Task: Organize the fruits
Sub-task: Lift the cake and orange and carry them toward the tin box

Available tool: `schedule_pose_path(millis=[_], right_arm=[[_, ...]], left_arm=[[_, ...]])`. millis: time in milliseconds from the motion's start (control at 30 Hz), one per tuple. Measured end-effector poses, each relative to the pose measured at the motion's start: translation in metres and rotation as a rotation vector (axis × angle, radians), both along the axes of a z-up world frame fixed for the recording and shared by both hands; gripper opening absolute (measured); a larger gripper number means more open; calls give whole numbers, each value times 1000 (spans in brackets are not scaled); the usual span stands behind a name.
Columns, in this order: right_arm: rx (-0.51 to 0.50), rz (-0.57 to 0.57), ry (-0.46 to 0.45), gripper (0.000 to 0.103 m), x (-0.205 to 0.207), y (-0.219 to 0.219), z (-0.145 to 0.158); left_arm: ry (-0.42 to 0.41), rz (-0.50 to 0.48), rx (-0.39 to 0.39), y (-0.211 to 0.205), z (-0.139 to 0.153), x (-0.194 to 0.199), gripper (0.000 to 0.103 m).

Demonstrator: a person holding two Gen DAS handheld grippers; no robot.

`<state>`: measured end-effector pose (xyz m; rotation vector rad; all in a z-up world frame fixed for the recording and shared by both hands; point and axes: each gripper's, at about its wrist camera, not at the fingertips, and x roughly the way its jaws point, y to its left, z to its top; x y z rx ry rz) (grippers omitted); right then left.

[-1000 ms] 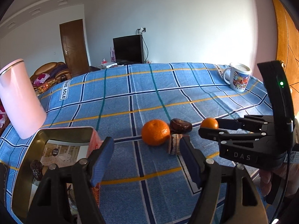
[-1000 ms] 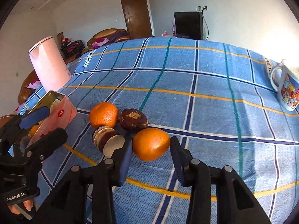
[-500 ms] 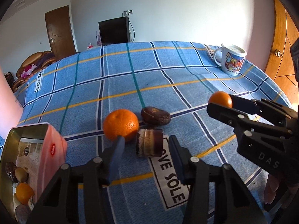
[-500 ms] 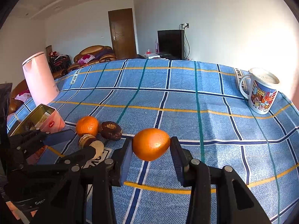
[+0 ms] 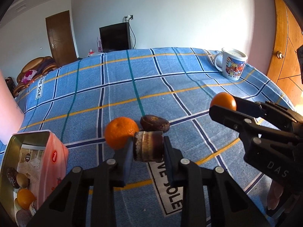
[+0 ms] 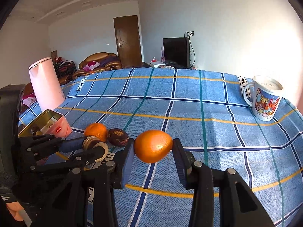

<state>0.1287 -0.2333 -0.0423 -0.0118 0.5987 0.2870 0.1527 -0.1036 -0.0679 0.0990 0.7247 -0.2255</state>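
My left gripper (image 5: 148,149) is shut on a round brown sandwich biscuit (image 5: 148,146) and holds it just above the blue checked cloth. Behind it lie an orange (image 5: 121,134) and a dark chocolate biscuit (image 5: 154,123). My right gripper (image 6: 153,147) is shut on a second orange (image 6: 153,145), lifted above the cloth; it shows at the right of the left wrist view (image 5: 223,102). An open pink tin (image 5: 28,160) at the left holds an orange and several biscuits. The left gripper also shows in the right wrist view (image 6: 94,145).
A pink kettle (image 6: 46,83) stands at the far left beyond the tin. A printed mug (image 6: 265,98) stands at the far right of the table. A wooden door (image 5: 286,56) is at the right edge. Sofas and a TV lie beyond the table.
My left gripper closed on the sandwich biscuit and raised it slightly. My right gripper lifted its orange off the cloth and higher.
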Motion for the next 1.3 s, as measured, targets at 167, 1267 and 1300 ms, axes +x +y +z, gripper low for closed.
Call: schedule_pose_path(millis=[167,1267,1300], right_arm=[[0,13,-27,42,-4,2,3],[32,54,-209,42,-35,-1,17],[33,55,-216,42,-37,0,17]], left_arm=[[-58,11,14,0,7,-7,31],[-277,86,-12,13,26,-40,31],[-284,88,-14,14,27,-41,31]])
